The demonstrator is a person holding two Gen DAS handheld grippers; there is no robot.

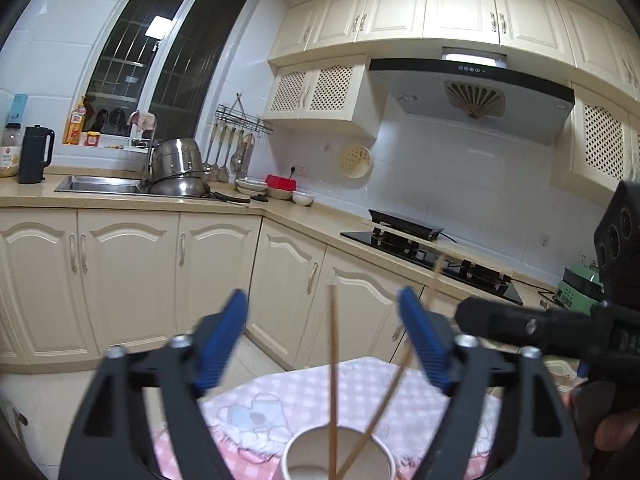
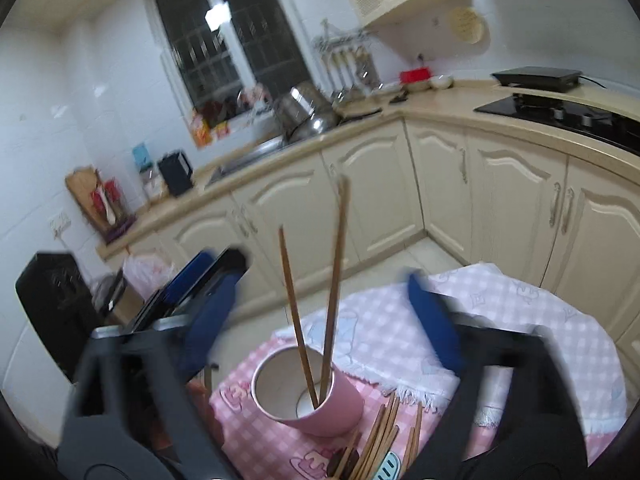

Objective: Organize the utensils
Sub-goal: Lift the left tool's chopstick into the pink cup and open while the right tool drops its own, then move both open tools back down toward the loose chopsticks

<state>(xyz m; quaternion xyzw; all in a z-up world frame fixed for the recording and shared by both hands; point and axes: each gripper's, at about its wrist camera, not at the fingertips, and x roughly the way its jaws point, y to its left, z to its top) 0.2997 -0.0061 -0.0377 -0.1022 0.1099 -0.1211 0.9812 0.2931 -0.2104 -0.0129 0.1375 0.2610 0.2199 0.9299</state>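
Both grippers, left gripper (image 1: 324,344) and right gripper (image 2: 320,308), gape empty over pink cup (image 2: 316,404) holding two chopsticks (image 2: 334,280); loose chopsticks (image 2: 380,436) on tablecloth (image 2: 500,312) remain.

Pink cup (image 2: 320,400), off-white inside. Two brown wooden chopsticks (image 2: 334,300) stand in it; more brown chopsticks (image 2: 380,436) lie beside it. Cloth (image 2: 500,320) under them: pink-and-white check with pale blue cartoon prints, white fringe. Left gripper (image 1: 324,340): black frame, blue pads, silver screws. Right gripper (image 2: 320,312): same black with blue pads. Cabinets (image 1: 128,272) cream; counter (image 1: 280,210) beige; wall tiles (image 1: 440,160) white. Hob (image 1: 432,260) black, pots (image 1: 176,172) steel, box (image 1: 280,182) red, jug (image 1: 34,154) black.
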